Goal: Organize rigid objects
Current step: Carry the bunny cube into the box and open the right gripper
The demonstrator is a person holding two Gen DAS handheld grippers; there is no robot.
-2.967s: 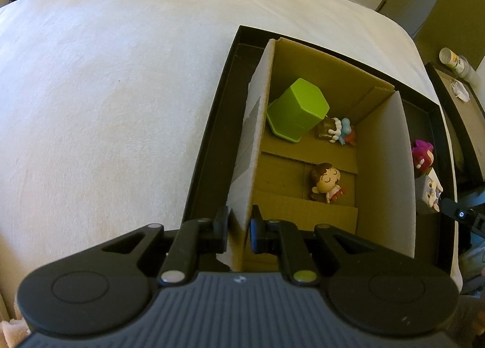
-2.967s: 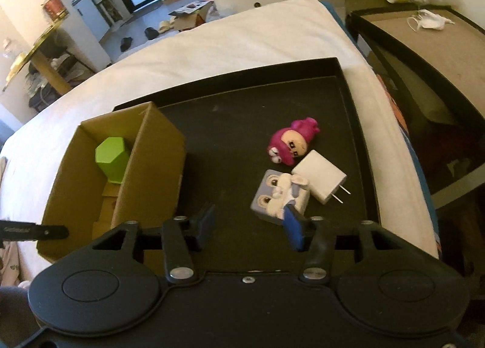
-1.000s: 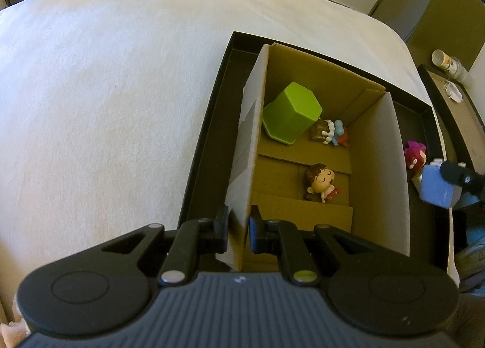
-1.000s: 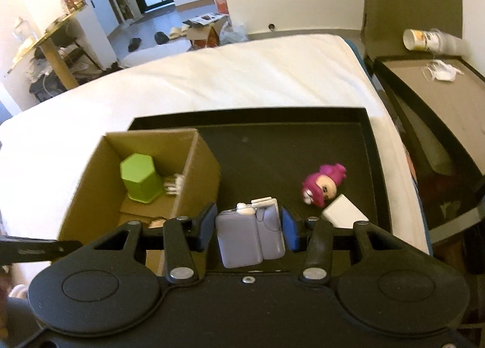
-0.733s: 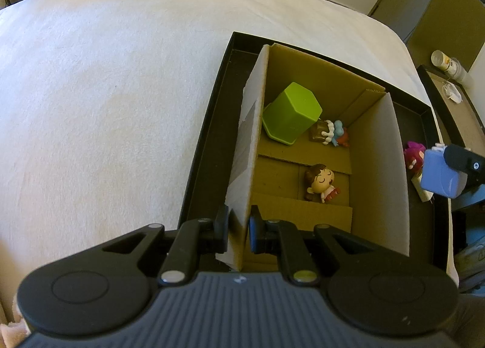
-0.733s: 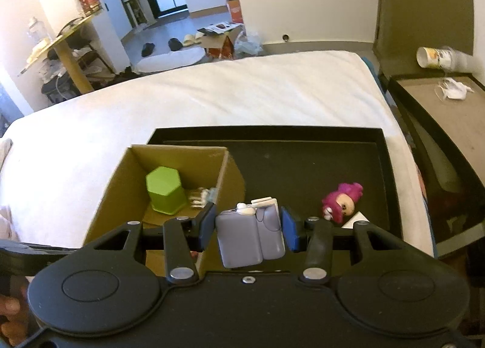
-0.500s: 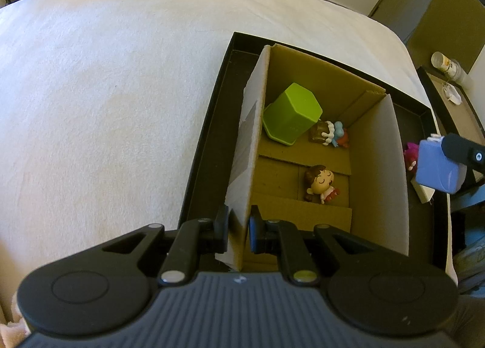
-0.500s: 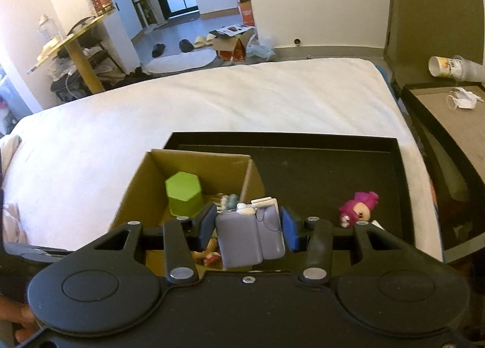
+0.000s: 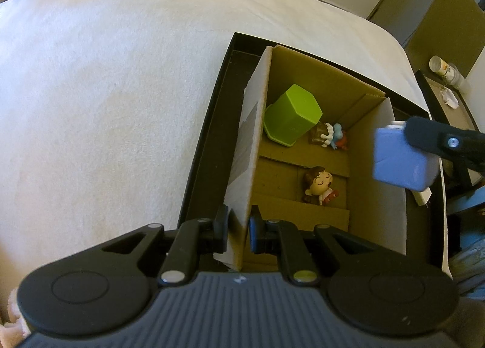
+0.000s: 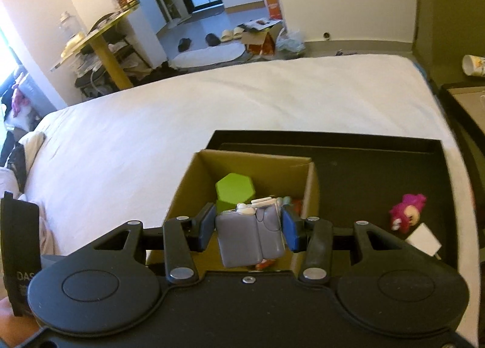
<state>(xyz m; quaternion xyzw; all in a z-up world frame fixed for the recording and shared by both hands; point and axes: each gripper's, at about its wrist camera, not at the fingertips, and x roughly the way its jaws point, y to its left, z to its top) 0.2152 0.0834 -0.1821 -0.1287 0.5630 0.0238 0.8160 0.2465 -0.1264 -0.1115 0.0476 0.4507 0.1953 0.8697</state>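
A cardboard box (image 9: 321, 81) stands at the left of a black tray (image 9: 209, 135) on a white bed. My left gripper (image 9: 238, 226) is shut on the box's left wall. Inside lie a green hexagonal block (image 9: 291, 119), a small blue-and-white figure (image 9: 332, 135) and a brown-haired doll (image 9: 318, 184). My right gripper (image 10: 248, 226) is shut on a blue-grey block toy (image 10: 248, 234) and holds it above the box's right wall; the toy also shows in the left wrist view (image 9: 400, 163). A pink doll (image 10: 406, 214) and a white charger (image 10: 423, 241) lie on the tray (image 10: 379, 166).
The white bed (image 9: 106, 90) spreads left and behind the tray. A dark side table (image 9: 448, 99) with a paper cup (image 9: 439, 65) stands at the right. A yellow-legged table (image 10: 103, 44) and floor clutter lie beyond the bed.
My right gripper has carried the blue-grey toy left from the tray's open part to above the box. My left gripper has kept its hold on the box wall.
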